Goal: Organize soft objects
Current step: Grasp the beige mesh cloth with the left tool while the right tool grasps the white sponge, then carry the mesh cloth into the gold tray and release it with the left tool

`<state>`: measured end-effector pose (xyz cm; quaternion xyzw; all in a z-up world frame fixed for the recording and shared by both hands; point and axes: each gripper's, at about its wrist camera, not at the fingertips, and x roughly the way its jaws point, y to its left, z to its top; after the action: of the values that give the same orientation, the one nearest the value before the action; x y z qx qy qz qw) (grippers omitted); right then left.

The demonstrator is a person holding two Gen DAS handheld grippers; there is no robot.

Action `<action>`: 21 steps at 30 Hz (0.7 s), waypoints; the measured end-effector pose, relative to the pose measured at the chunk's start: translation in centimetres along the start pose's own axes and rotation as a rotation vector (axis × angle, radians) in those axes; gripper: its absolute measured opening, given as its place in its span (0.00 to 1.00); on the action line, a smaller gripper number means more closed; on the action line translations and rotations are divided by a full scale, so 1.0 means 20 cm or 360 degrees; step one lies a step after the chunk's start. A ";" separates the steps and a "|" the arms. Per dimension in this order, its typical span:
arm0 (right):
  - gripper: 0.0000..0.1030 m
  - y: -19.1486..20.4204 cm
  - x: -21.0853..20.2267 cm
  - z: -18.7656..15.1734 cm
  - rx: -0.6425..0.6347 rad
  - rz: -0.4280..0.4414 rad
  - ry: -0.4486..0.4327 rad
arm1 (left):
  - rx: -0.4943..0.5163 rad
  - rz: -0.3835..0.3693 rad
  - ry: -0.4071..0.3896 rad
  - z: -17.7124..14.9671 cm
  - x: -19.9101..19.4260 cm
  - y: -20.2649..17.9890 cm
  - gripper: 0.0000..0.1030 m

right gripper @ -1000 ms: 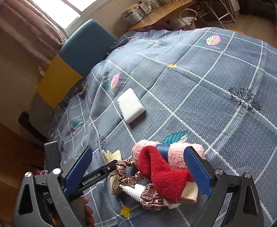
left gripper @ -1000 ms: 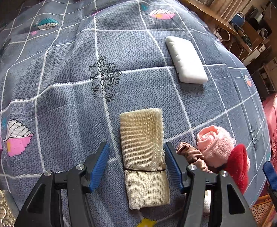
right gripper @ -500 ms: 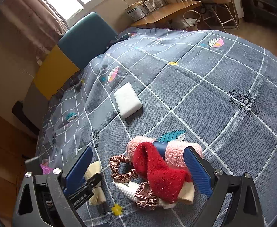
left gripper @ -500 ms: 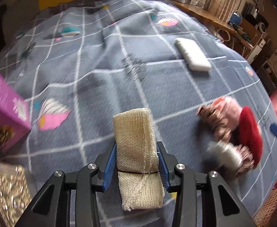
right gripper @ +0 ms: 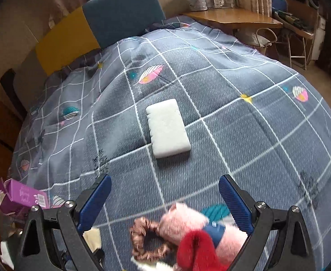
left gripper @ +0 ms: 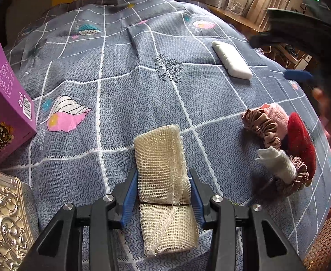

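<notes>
A folded beige mesh cloth sits between the blue pads of my left gripper, which press its sides while the jaws are opening slightly. It hangs over the grey checked quilt. To its right lies a pile: a brown scrunchie, a pink fluffy sock, a red sock and a white roll. My right gripper stands open and holds nothing, just beyond the pink sock and in front of a white sponge.
A purple box and an embossed silvery container stand at the quilt's left edge. A blue and yellow headboard is at the far end. A wooden desk with boxes is beyond the bed's right side.
My left gripper has closed on the beige cloth and carried it left, bringing the purple box into view. The right gripper swung from over the pile to face the white sponge.
</notes>
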<state>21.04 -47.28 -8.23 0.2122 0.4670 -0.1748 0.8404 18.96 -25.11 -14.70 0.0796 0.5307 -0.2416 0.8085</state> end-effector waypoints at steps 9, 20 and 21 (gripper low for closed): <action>0.93 0.07 0.45 0.20 -0.0128 -0.0285 0.0185 | -0.0029 -0.0050 -0.0026 -0.04 -0.05 0.06 0.42; 0.54 0.23 0.19 0.10 -0.0380 -0.0057 0.0075 | -0.0055 -0.0046 -0.0056 -0.08 -0.08 0.06 0.41; 0.54 0.24 0.15 0.07 -0.0391 -0.0019 0.0074 | -0.0077 -0.0056 -0.0046 -0.07 -0.09 0.06 0.41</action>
<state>25.94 -44.24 -9.14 0.1087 0.5055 -0.1163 0.8480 17.80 -22.87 -13.89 0.0471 0.5260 -0.2441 0.8133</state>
